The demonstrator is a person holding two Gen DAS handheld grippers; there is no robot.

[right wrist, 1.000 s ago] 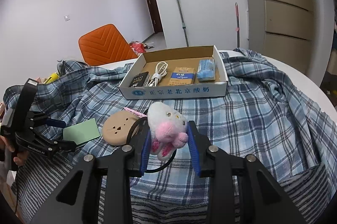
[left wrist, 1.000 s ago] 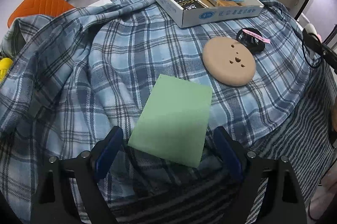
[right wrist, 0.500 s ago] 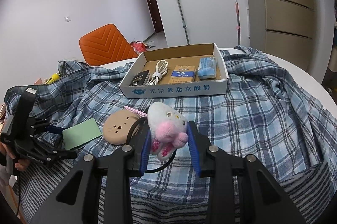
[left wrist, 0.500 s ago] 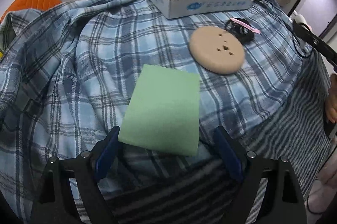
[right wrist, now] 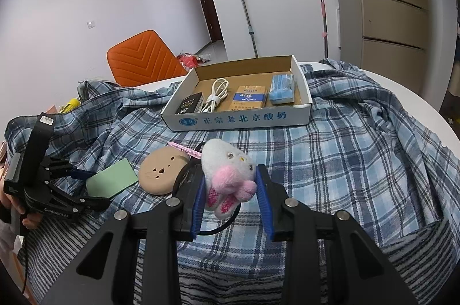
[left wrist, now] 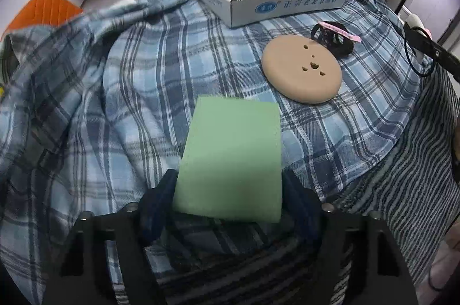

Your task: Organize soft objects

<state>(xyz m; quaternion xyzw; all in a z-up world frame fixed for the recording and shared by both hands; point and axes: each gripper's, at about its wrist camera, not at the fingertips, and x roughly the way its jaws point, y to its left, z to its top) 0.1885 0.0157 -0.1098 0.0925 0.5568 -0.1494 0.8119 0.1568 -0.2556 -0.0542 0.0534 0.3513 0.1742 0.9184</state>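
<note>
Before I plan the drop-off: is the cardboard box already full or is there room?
Room left. The cardboard box holds a black pack, white cable, blue-and-gold packet and blue pack in one layer; bare floor shows.

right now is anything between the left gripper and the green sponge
Nothing visible. The green sponge already sits between the left gripper fingers, which flank its near edge, on the plaid cloth.

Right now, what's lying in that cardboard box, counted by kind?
Coiled white cable: 1
Packets: 3 (black, blue-and-gold, light blue)
Total: 4
</note>
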